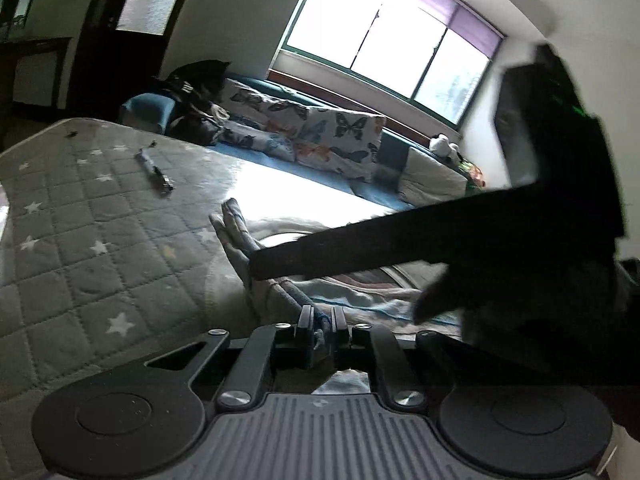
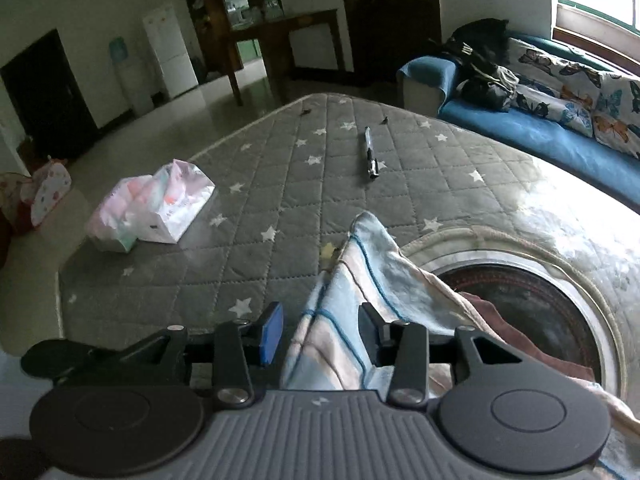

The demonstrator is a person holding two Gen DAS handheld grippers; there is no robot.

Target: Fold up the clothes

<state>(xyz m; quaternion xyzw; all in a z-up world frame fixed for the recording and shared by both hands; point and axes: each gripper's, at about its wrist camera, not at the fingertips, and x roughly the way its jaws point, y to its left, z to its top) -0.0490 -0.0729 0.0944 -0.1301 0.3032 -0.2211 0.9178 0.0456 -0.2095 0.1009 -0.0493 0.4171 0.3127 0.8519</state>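
Striped cloth: left claw clenched on an edge, right claw released astride it; thin pinch may slip, spoiling the fold.

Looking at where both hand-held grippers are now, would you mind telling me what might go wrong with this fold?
1. The left hand-held gripper pinches only a thin edge of the striped cloth, so it may slip out.
2. The right hand-held gripper is open with cloth between its fingers; closing may bunch several layers.
3. The pen lies loose on the quilt, where a spread cloth may catch it.
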